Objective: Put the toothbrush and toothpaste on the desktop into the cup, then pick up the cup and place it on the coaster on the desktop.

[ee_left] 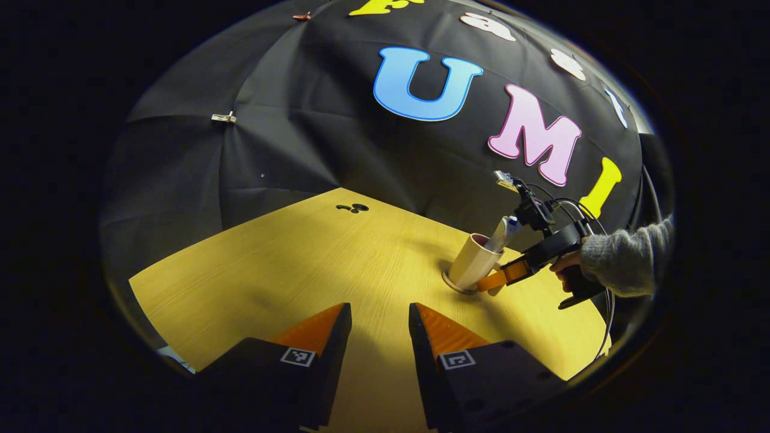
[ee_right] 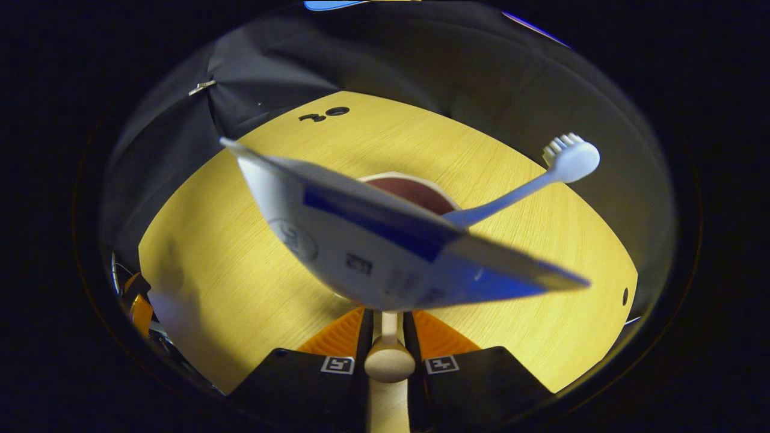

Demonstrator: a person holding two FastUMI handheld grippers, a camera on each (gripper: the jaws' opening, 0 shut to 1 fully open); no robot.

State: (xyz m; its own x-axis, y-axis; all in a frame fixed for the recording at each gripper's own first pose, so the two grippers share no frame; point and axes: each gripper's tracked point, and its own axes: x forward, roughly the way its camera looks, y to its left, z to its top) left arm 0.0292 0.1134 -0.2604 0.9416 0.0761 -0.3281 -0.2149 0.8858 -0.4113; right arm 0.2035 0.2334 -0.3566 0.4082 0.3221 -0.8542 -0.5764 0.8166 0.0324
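A beige cup (ee_left: 472,261) stands at the right of the wooden table (ee_left: 289,264), its base meeting a round brownish coaster (ee_left: 452,284); whether it rests fully there I cannot tell. A white and blue toothpaste tube (ee_left: 502,231) sticks out of it. My right gripper (ee_left: 502,276) is held by a hand in a grey sleeve (ee_left: 625,261) and grips the cup's side. In the right gripper view, the right gripper (ee_right: 388,316) is shut on the cup's handle (ee_right: 388,358). The toothpaste (ee_right: 373,246) and toothbrush (ee_right: 568,159) lean over the cup's dark red inside (ee_right: 415,192). My left gripper (ee_left: 379,310) is open, holding nothing, low over the table.
Small dark marks (ee_left: 352,208) lie near the table's far corner, seen again as marks (ee_right: 322,114) in the right gripper view. The black cloth wall (ee_left: 289,138) closes in behind the table. A small hole (ee_right: 624,296) sits near the table's right edge.
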